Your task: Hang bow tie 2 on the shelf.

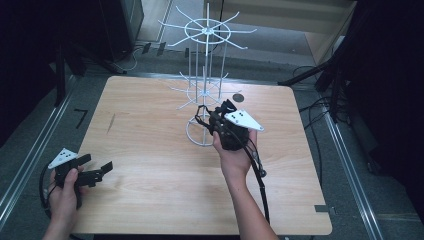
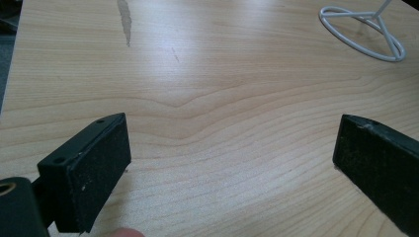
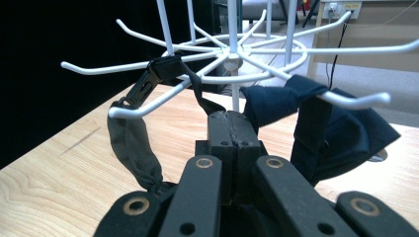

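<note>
Right gripper [image 3: 232, 129] clenched on a dark fabric strap [image 3: 129, 140] hooked over a white wire rack [image 3: 232, 49]; left gripper [image 2: 232, 158] released above smooth wooden table [image 2: 207, 74].

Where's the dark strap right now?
In the right gripper view, the dark strap hangs looped over a lower arm of the white wire rack, left of the shut right gripper that pinches its end.
</note>
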Available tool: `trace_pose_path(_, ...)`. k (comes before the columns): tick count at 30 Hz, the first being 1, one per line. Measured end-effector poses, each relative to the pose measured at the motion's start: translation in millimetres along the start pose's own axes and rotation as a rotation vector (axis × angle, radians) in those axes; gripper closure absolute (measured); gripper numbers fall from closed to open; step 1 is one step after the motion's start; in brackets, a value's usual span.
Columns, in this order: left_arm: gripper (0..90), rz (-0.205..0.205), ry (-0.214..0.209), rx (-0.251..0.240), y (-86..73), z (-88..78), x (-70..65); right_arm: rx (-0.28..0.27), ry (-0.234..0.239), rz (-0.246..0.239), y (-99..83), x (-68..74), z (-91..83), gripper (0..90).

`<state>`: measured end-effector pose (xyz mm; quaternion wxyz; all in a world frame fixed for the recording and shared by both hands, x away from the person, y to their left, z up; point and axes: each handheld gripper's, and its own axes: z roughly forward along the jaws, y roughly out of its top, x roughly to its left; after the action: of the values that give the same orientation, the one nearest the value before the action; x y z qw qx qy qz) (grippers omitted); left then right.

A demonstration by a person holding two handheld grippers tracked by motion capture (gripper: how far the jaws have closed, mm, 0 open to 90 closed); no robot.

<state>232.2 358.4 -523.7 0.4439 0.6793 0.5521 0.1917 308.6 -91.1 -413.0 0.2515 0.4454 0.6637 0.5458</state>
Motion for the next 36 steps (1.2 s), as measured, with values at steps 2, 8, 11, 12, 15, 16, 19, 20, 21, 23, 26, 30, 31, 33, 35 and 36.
trace_pose_path(2, 1.6, 0.002, 0.001, 0.001, 0.0, -0.1, 0.0, 0.008, 0.004, 0.005, -1.7, -1.5, 0.5, 90.0)
trace_pose_path(8, 1.6, -0.001, 0.001, -0.005, -0.2, 0.2, -0.4, 0.015, 0.008, 0.018, -5.6, -5.7, 1.1, 89.7)
trace_pose_path(11, 1.6, 0.017, 0.000, -0.014, -0.1, -0.2, -2.2, 0.018, 0.013, 0.022, -8.1, -7.6, 1.3, 86.8)
trace_pose_path(12, 1.6, 0.017, 0.000, -0.014, -0.1, -0.2, -2.2, 0.018, 0.013, 0.022, -8.1, -7.6, 1.3, 86.8)
trace_pose_path(15, 1.7, 0.034, -0.003, -0.030, -0.2, -0.4, -3.3, 0.014, 0.018, 0.025, -9.8, -8.9, 1.1, 83.1)
trace_pose_path(16, 1.7, 0.035, -0.002, -0.034, -0.2, -0.5, -3.3, 0.014, 0.027, 0.030, -10.4, -9.0, 1.1, 81.7)
trace_pose_path(19, 1.6, 0.032, 0.004, -0.049, -0.4, -1.2, -3.2, 0.010, 0.043, 0.025, -11.8, -9.4, 0.8, 76.8)
trace_pose_path(20, 1.6, 0.033, 0.009, -0.053, -0.4, -1.2, -3.3, 0.009, 0.048, 0.024, -12.3, -9.4, 0.3, 74.9)
trace_pose_path(21, 1.6, 0.033, 0.014, -0.056, -0.4, -1.5, -3.4, 0.009, 0.053, 0.024, -12.6, -9.4, 0.0, 73.3)
trace_pose_path(23, 1.6, 0.040, 0.027, -0.062, -0.4, -2.1, -3.7, 0.010, 0.061, 0.018, -13.3, -9.4, -0.7, 69.6)
trace_pose_path(26, 1.6, 0.041, 0.043, -0.075, -0.5, -2.6, -3.9, 0.004, 0.060, 0.000, -13.8, -9.6, -2.5, 61.9)
trace_pose_path(30, 1.6, 0.043, 0.061, -0.087, -0.9, -3.3, -4.1, -0.011, 0.073, -0.010, -15.2, -11.9, -5.8, 55.1)
trace_pose_path(31, 1.6, 0.043, 0.069, -0.089, -1.0, -3.3, -4.5, -0.012, 0.072, -0.014, -15.6, -12.2, -6.5, 54.0)
trace_pose_path(33, 1.6, 0.042, 0.073, -0.097, -0.9, -2.7, -5.4, -0.013, 0.072, -0.022, -16.9, -13.4, -8.4, 50.7)
trace_pose_path(35, 1.6, 0.051, 0.073, -0.091, -0.7, -2.2, -6.7, -0.007, 0.045, -0.037, -19.1, -16.2, -10.8, 44.3)
trace_pose_path(36, 1.6, 0.051, 0.073, -0.091, -0.7, -2.2, -6.7, -0.007, 0.045, -0.037, -19.1, -16.2, -10.8, 44.3)
